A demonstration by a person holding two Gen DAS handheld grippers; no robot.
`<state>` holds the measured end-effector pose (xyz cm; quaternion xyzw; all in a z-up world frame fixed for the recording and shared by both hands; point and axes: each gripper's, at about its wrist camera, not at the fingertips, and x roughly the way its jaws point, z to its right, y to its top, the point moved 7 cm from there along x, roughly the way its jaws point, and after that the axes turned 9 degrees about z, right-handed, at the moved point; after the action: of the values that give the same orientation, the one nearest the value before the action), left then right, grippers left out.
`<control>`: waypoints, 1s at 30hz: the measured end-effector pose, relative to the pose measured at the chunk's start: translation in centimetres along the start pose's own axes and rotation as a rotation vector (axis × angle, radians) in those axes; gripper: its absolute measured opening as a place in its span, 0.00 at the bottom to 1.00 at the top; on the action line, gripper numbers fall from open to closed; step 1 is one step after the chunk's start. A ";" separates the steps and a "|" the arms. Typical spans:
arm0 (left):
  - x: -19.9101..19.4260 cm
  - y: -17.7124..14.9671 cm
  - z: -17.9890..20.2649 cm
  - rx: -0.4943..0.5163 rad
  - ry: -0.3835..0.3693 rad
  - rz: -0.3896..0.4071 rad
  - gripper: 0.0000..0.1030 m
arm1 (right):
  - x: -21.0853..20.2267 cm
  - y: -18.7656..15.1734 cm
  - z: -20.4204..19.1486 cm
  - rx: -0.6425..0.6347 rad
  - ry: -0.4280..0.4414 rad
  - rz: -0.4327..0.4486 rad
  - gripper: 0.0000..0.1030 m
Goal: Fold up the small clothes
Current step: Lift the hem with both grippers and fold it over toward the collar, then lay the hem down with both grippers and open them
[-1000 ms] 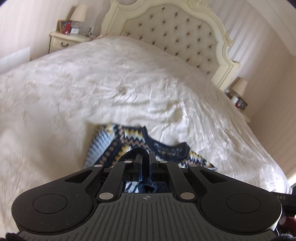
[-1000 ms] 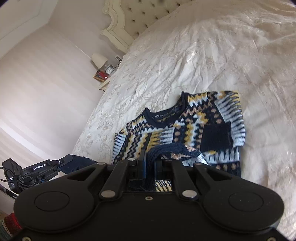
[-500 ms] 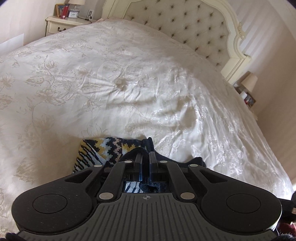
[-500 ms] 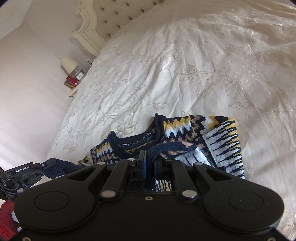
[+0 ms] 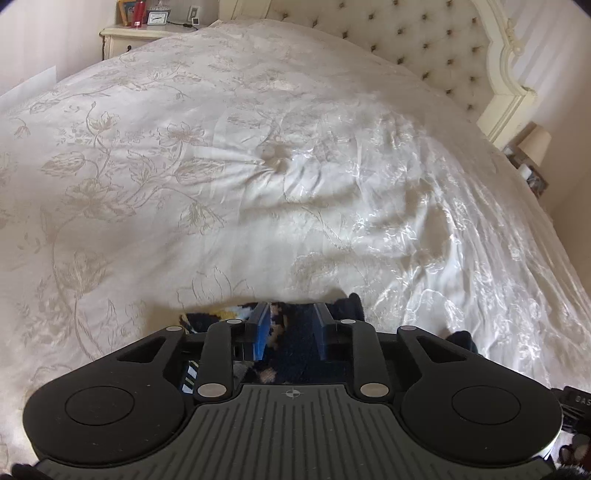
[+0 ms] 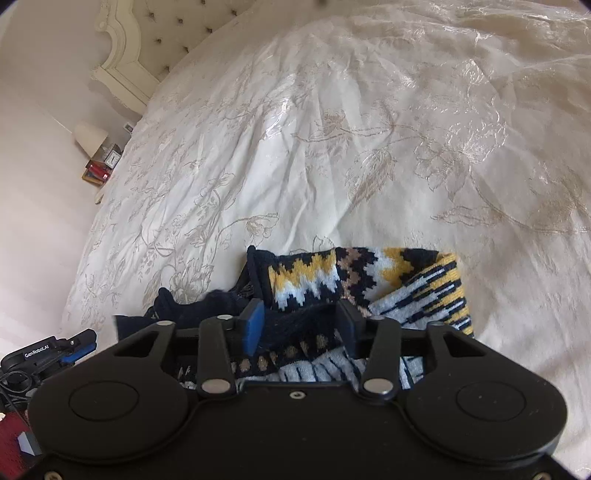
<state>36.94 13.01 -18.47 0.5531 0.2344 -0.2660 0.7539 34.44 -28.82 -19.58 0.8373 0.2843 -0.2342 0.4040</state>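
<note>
A small knitted sweater (image 6: 362, 280), navy with yellow, white and tan zigzags, lies folded over on the cream bedspread (image 6: 332, 155). My right gripper (image 6: 301, 314) is open, its fingers spread either side of the sweater's navy hem fold. In the left wrist view my left gripper (image 5: 290, 314) is open too, low over the sweater (image 5: 288, 354), of which only a navy and patterned patch shows between and beside the fingers. The left gripper also shows at the far left of the right wrist view (image 6: 55, 350).
The bed has a tufted cream headboard (image 5: 424, 40). A nightstand (image 5: 147, 35) with a clock and frames stands at one side, a lamp (image 5: 535, 144) at the other. The bedspread (image 5: 221, 166) stretches wide beyond the sweater.
Both grippers carried the sweater's lower edge forward over the garment, lowered to the bed and opened, letting the fabric go.
</note>
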 end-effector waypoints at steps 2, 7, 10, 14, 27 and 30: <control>-0.3 0.3 0.2 0.034 0.003 0.005 0.24 | 0.0 0.2 0.0 -0.022 -0.012 0.013 0.57; -1.7 -1.3 2.5 0.154 -0.039 -0.020 0.29 | -0.6 -0.2 -1.6 -0.155 -0.028 0.021 0.57; -2.2 -4.0 4.8 0.255 -0.077 -0.067 0.29 | -1.2 -1.6 -3.5 -0.284 -0.022 0.010 0.59; -2.5 -7.9 6.9 0.335 -0.129 -0.137 0.29 | -2.2 -3.8 -6.3 -0.414 0.009 0.018 0.61; -0.7 -11.0 2.4 0.361 -0.008 -0.225 0.30 | -0.2 -9.2 -8.2 -0.554 0.064 -0.152 0.68; -0.5 -10.9 2.2 0.352 -0.006 -0.232 0.30 | 1.1 -9.2 -7.2 -0.577 0.028 -0.180 0.68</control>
<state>29.49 8.30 -25.29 0.6448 0.2444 -0.3894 0.6107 30.26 -17.94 -21.23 0.6626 0.4177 -0.1671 0.5988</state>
